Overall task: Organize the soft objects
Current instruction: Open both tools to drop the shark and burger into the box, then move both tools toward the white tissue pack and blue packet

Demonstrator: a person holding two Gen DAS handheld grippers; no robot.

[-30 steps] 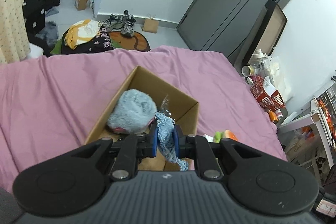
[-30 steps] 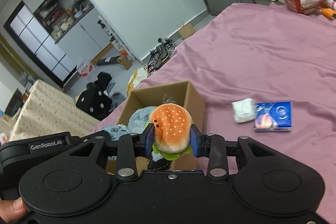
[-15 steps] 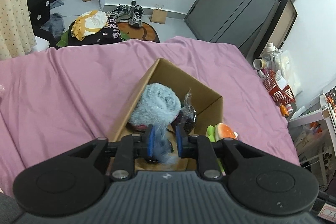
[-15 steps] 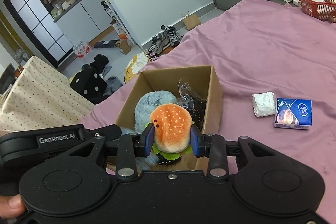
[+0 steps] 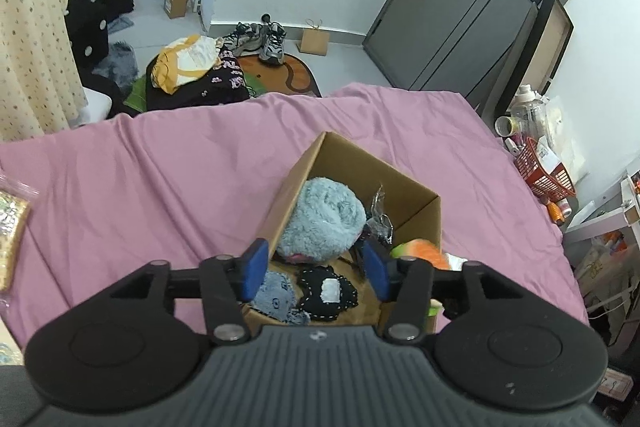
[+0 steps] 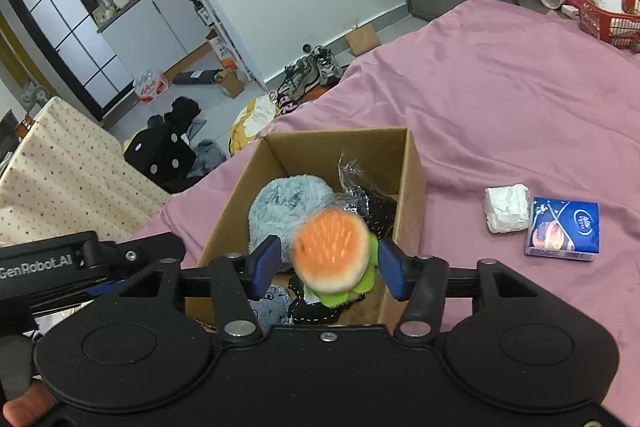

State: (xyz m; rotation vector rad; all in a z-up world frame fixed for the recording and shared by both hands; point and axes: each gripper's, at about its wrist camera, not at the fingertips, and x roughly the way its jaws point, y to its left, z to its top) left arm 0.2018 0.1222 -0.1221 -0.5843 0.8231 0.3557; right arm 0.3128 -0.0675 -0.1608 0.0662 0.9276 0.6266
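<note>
Both tools hang over the open box [image 6: 414,187] on the bed [image 6: 520,99], and both have their jaws spread wide. The left tool [image 5: 315,269] holds nothing; straight below it, on the box floor, lie a denim scrap [image 5: 276,297] and a black patch [image 5: 328,293], with a fluffy blue toy [image 5: 320,221] just ahead of its fingertips and a crinkled clear bag [image 5: 378,217] beyond that. The right tool [image 6: 328,265] grips nothing either: the burger plush [image 6: 332,255] sits blurred between its open jaws with a gap on each side, so I take it to be loose and dropping into the box, though I cannot tell whether it has landed. So most of the soft things look packed already. Off to the right of the right tool, well clear of the box, a white wad [image 6: 506,207] and a blue tissue pack [image 6: 564,229] lie side by side on the sheet; the wad, at least, seems left to gather. Out past the left tool's left edge, a patterned packet [image 5: 12,227] lies on the bed too.
</note>
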